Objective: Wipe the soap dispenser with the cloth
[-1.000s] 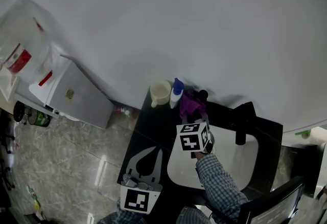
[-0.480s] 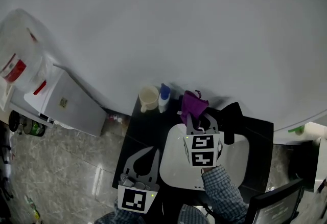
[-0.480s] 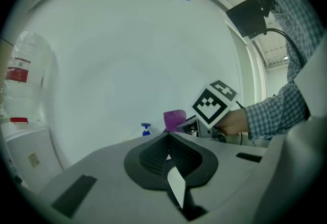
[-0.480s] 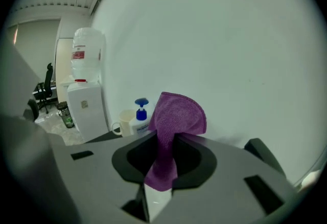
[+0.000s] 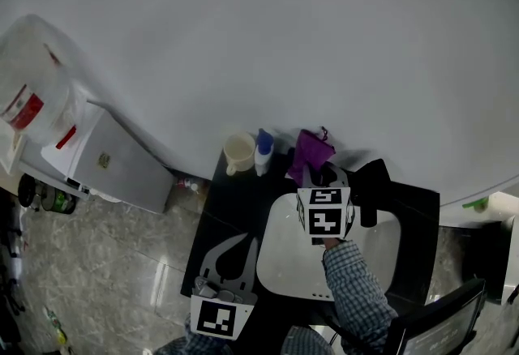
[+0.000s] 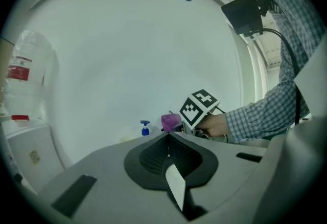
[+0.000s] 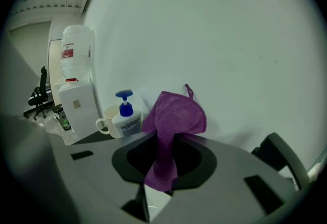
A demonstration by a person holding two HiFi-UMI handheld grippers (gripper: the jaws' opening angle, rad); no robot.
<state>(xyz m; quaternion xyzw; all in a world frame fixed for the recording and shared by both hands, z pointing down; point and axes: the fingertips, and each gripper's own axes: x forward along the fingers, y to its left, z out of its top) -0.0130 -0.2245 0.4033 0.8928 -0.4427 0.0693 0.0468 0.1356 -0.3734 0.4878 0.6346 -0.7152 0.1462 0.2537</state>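
Cloth (image 7: pixel 173 115) has risen, pinched in right claw (image 7: pixel 162 169).

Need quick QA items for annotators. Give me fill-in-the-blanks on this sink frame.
1. The right gripper is shut on a ____ cloth.
2. The soap dispenser has a ____ pump on top.
3. The left gripper has its jaws together, holding ____.
Missing words: purple; blue; nothing.

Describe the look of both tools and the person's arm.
Both the left tool and right tool are grey, with a dark teardrop-shaped hollow between the jaws and a white cube bearing black square markers. The right arm wears a checked sleeve.
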